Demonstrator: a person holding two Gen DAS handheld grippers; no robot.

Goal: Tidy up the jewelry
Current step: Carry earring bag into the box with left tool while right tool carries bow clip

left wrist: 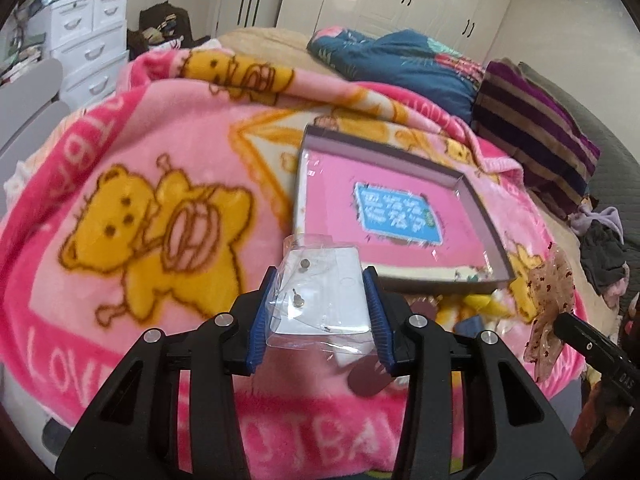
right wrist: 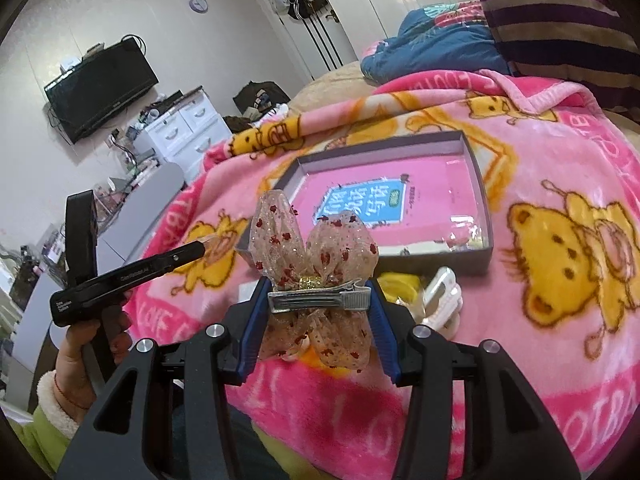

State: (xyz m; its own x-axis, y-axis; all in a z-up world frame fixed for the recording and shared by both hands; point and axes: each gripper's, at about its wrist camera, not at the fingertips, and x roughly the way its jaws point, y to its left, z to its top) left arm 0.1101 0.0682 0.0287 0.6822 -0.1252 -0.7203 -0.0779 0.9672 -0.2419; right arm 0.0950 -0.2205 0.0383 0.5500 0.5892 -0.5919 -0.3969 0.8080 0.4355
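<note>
My left gripper is shut on a clear plastic packet of stud earrings on a white card, held above the pink bear blanket, just short of the near edge of the shallow box. The box has grey walls and a pink book with a blue label inside. My right gripper is shut on the metal clip of a sheer bow hair clip with red dots, in front of the box. The bow also shows in the left wrist view. The left gripper body shows in the right wrist view.
Beside the box's near edge lie a white claw clip and yellow items. A blue quilt and a striped purple blanket lie behind the box. White drawers stand to the left.
</note>
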